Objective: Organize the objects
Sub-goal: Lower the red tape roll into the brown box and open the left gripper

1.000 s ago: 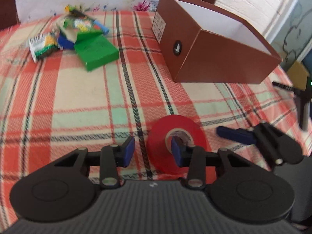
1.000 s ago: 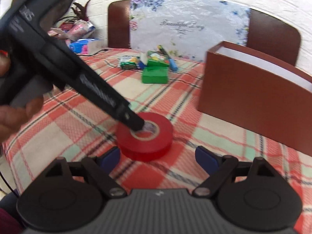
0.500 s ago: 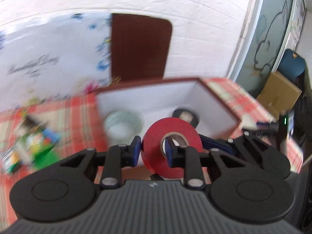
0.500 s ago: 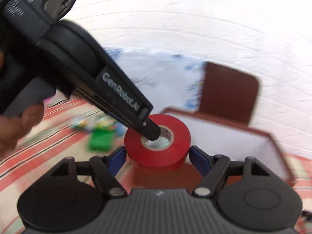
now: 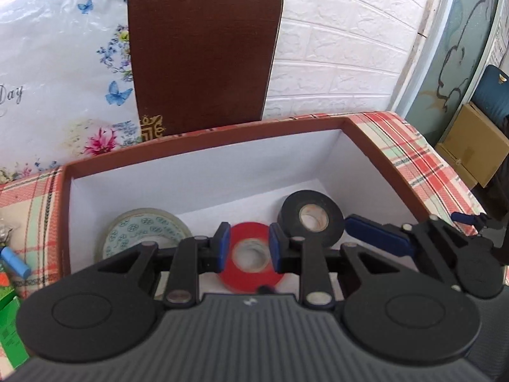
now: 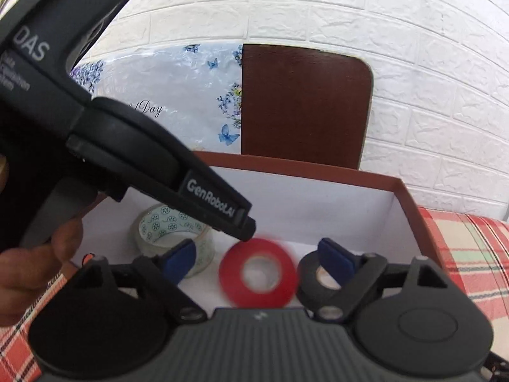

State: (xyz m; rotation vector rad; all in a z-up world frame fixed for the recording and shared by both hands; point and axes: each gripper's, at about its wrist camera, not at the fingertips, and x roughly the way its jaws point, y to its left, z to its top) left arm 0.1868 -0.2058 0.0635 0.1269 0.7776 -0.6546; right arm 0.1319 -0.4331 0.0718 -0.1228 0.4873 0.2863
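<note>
Holds the left gripper (image 5: 248,248) above the open brown box (image 5: 203,146), which stands toward the far edge of the plaid-clothed worktop (image 5: 410,149). Keeps its jaws only narrowly apart, the blue pads (image 5: 221,248) clamped on nothing. Shows the red tape roll (image 5: 251,278) through and below that narrow gap, lying flat-on over the white floor of the box, clear of both pads. From the right wrist, catches the same roll smeared with blur just beneath the left gripper's tip; cannot tell whether tip and roll touch. Places the roll between a clear patterned tape roll (image 5: 143,232) toward the box's left wall and a black tape roll (image 5: 311,219) toward its right wall. Points the right gripper (image 6: 258,259) into the box too, jaws wide and opening, the red roll framed between its pads but lower down and untouched by them. Wraps a hand (image 6: 31,270) around the left gripper's grip. Sets a brown chair back (image 5: 203,51) behind the box.
</note>
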